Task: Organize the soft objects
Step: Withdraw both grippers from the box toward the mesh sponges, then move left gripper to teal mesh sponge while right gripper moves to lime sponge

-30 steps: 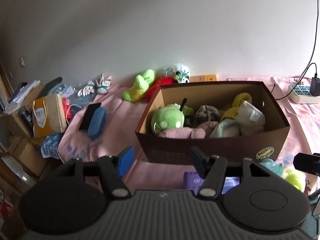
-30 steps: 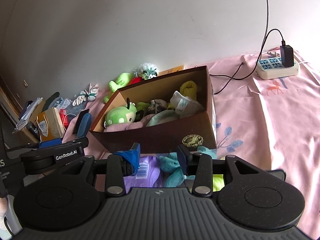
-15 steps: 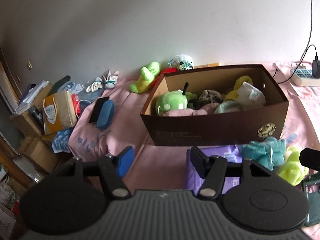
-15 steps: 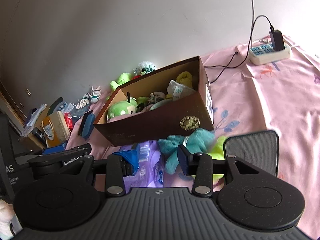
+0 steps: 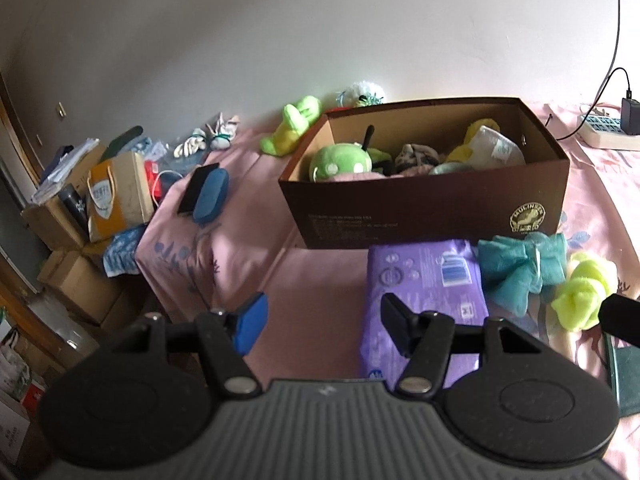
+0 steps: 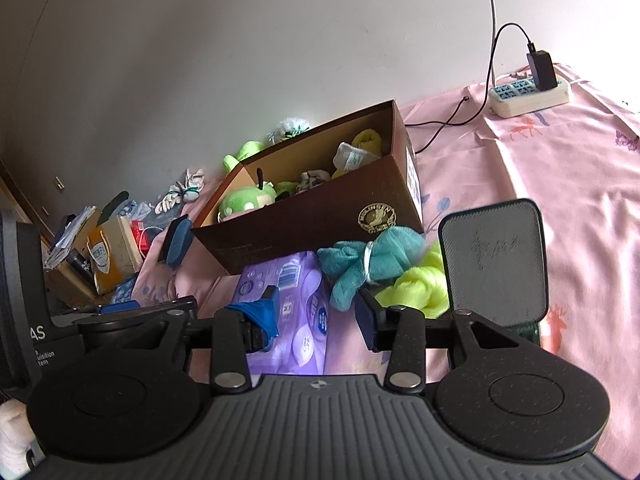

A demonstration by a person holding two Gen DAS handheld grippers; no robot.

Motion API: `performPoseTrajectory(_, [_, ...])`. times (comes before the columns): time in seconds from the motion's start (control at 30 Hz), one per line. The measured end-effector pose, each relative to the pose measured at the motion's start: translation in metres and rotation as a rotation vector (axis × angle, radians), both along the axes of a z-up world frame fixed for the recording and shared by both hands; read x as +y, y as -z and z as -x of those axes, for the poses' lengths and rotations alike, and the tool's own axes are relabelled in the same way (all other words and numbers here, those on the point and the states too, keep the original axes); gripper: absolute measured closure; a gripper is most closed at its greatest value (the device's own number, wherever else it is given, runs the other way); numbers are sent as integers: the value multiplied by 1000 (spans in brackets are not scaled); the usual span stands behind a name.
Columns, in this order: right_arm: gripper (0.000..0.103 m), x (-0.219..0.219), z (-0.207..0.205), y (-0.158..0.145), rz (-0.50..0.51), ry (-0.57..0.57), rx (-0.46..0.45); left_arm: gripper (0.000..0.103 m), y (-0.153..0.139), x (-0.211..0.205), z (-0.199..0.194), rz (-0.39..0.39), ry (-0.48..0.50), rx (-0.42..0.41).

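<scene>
Both tools hover over the bed (image 6: 560,184), jaws parted, nothing held: left tool (image 5: 322,320) wider, right tool (image 6: 318,312) narrower. The brown box (image 5: 424,204) holds a green plush (image 5: 340,164) and other soft items. In front of it lie a purple pack (image 5: 424,280), teal cloth (image 5: 520,268) and yellow-green cloth (image 5: 584,292).

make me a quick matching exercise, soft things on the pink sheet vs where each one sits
Things:
1. green round plush
2. purple wipes pack
3. teal bundle
4. neon yellow bundle

Places:
A. flat on the sheet in front of the brown box, nearest the left tool
B. inside the box, at its left end
C. furthest right of the loose items
D. between the pack and the yellow one

Pairs: 1-B, 2-A, 3-D, 4-C
</scene>
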State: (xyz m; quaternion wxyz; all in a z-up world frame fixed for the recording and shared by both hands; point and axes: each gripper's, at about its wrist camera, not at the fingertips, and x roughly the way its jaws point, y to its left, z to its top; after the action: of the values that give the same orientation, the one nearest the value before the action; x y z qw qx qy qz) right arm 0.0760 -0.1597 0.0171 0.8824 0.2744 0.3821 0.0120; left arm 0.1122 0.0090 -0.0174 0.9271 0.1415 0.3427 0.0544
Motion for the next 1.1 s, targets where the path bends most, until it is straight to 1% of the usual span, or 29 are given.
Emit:
performPoseTrajectory(0.1, [78, 2, 4, 1, 9, -2, 5, 40, 2, 1, 5, -10, -8, -4])
performPoseTrajectory(0.23, [78, 2, 10, 2, 8, -1, 13, 40, 4, 3, 9, 4, -17, 10])
performPoseTrajectory(0.4, [78, 3, 16, 5, -6, -5, 22, 40, 9, 4, 14, 0, -28, 25])
performPoseTrajectory(0.53, [78, 2, 20, 6, -10, 4, 18, 40, 11, 9, 15, 16, -45, 43])
performPoseTrajectory(0.7, [78, 2, 21, 10, -19, 0, 31, 40, 14, 10, 16, 12, -55, 51])
performPoseTrajectory(1.1, [78, 5, 25, 11, -6, -15, 32, 40, 17, 6, 21, 10, -35, 62])
